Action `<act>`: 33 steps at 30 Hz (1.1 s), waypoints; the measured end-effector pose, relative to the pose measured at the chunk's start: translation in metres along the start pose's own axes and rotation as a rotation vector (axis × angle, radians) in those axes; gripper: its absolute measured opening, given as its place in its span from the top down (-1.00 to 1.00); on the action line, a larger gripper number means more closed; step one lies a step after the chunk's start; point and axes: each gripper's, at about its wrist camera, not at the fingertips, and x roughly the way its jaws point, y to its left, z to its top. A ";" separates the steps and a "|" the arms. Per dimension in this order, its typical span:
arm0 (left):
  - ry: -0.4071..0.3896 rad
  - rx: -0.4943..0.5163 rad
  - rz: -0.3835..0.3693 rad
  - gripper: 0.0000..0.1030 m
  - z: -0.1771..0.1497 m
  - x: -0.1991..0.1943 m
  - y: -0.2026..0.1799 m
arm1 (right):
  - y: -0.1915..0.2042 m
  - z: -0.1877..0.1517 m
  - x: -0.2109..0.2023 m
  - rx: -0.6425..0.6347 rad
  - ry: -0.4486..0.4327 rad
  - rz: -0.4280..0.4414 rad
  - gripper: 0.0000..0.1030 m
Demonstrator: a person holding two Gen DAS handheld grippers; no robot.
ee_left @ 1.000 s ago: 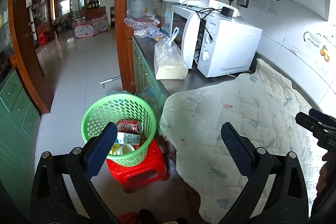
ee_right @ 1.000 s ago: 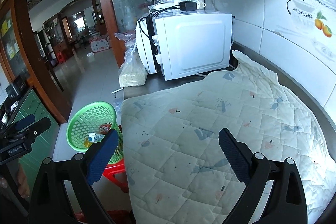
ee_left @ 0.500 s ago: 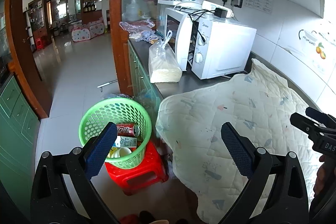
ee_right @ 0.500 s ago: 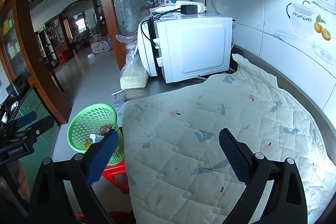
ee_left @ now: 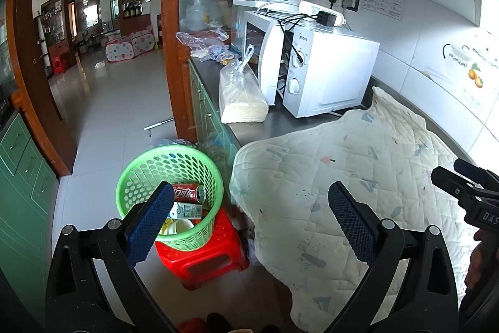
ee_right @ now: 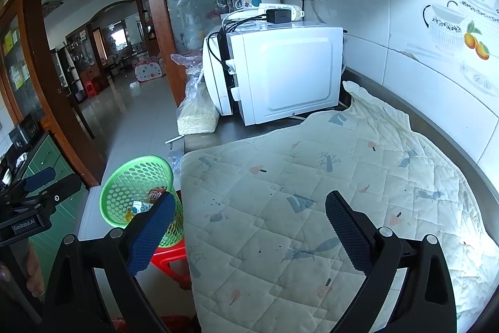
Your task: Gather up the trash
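The green basket (ee_left: pixel 170 192) stands on a red stool (ee_left: pixel 205 255) on the floor, just beside the tabletop edge, probably so that trash can drop in from above; a red can (ee_left: pixel 187 192), a small carton (ee_left: pixel 187 210) and a white cup (ee_left: pixel 184 226) already lie inside. The quilted cloth (ee_right: pixel 327 192) covers the tabletop and carries no trash that I can see. The left gripper (ee_left: pixel 251 205) and right gripper (ee_right: pixel 248 208) both hang wide open and empty, so the collecting seems finished.
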 end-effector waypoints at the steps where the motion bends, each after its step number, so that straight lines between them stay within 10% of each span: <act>1: 0.001 0.001 0.001 -0.90 0.000 0.000 0.000 | 0.000 0.000 0.000 0.000 0.000 0.000 -0.82; 33: -0.186 0.018 0.055 -0.90 0.005 -0.026 -0.003 | 0.003 0.002 -0.019 0.008 -0.112 0.022 -0.83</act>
